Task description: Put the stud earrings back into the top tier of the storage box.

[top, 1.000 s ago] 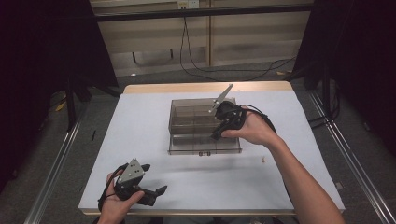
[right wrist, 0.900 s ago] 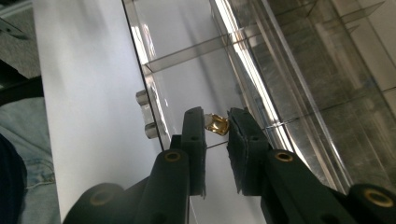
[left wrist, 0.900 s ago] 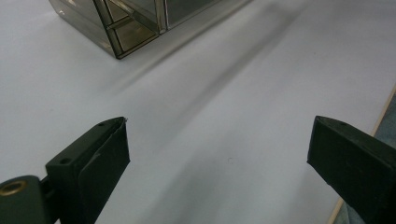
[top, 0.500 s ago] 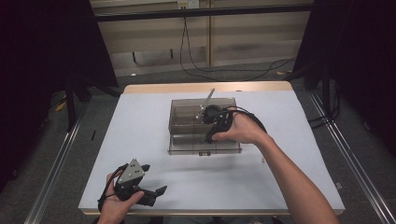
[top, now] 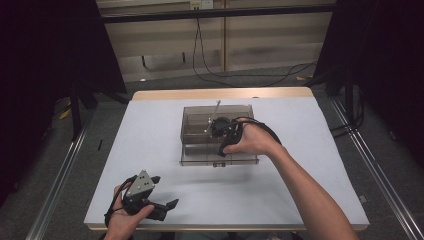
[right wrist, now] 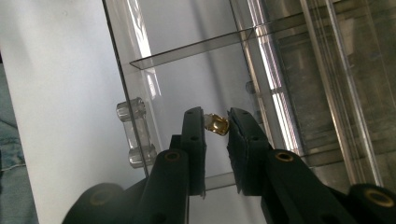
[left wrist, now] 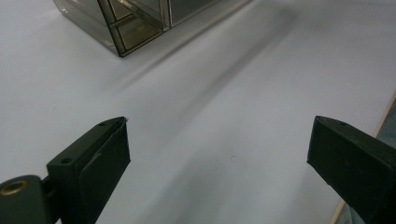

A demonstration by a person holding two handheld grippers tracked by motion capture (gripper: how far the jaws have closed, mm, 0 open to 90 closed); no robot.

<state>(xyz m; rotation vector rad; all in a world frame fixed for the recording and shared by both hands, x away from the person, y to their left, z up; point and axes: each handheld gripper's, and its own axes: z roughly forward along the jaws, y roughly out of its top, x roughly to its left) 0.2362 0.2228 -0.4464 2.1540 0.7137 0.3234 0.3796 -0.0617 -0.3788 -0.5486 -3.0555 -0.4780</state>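
Down at the near edge of the white table (top: 310, 165), left gripper (top: 162, 206) just parked low, jaws spread wide over bare tabletop with nothing between them, so no trouble brewing there. Further out, right gripper (right wrist: 215, 122) tipped down into the smoky clear organizer box (top: 192, 160), jaws pinched nearly together on a little gold piece (right wrist: 216, 125); looks like a small metal bit, can't tell exactly what. Gripped only at the very tips of the pads, which is the sketchy part: 1 small twist or bump and probably pops out sideways, then bounces into the wrong compartment or onto the table. Divider wall (right wrist: 191, 49) just beyond the jaws, clear hinge knuckles (right wrist: 134, 133) on the box edge off to one side, so lowering at an angle could clip either and shove the whole box, since nothing holding it steady. Also hard to judge depth through clear plastic, so letting go too high = bounce. Thin metal rod (top: 216, 111) sticking up past the hand, possibly in the way on the way out.
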